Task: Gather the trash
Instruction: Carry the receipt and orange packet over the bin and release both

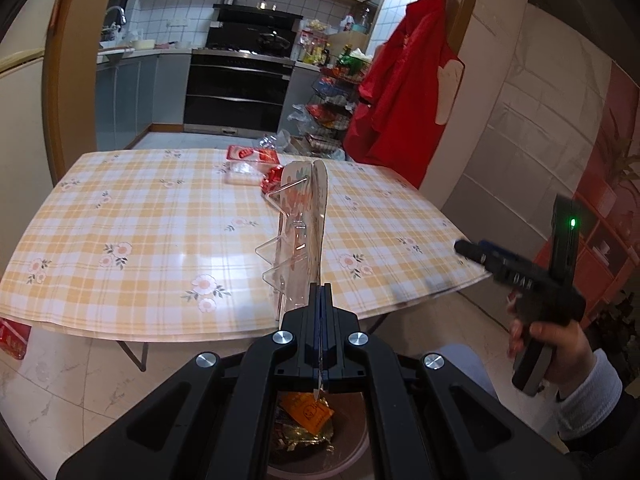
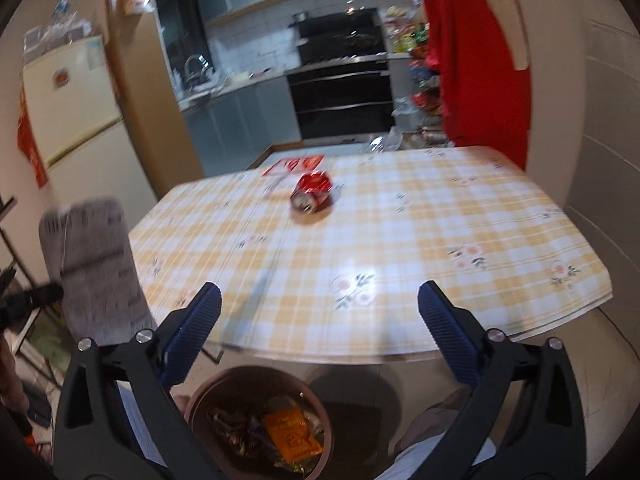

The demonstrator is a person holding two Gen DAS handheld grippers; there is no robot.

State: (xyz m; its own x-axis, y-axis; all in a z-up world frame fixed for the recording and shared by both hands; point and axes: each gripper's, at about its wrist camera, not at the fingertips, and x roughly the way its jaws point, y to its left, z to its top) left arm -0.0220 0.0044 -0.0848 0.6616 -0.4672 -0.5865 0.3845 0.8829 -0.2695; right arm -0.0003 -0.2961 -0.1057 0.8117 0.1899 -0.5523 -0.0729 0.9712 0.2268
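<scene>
My left gripper (image 1: 320, 294) is shut on the near edge of a clear plastic blister pack with a printed card back (image 1: 306, 216), held upright over the table's front edge. In the right wrist view the same pack (image 2: 92, 264) shows blurred at the far left. My right gripper (image 2: 320, 308) stands wide open with nothing between its blue pads, above a round brown trash bin (image 2: 256, 370) holding wrappers and an orange packet. The bin (image 1: 356, 436) also shows under the left gripper. A crushed red can (image 2: 312, 194) lies mid-table, near flat red packaging (image 2: 294, 165).
The table (image 1: 140, 240) has a yellow checked cloth and folding legs. A clear tray (image 1: 242, 174) sits by the red packaging at its far side. A red garment (image 1: 400, 92) hangs at the right and a fridge (image 2: 72, 120) stands at the left. A red packet (image 1: 14, 338) lies on the floor.
</scene>
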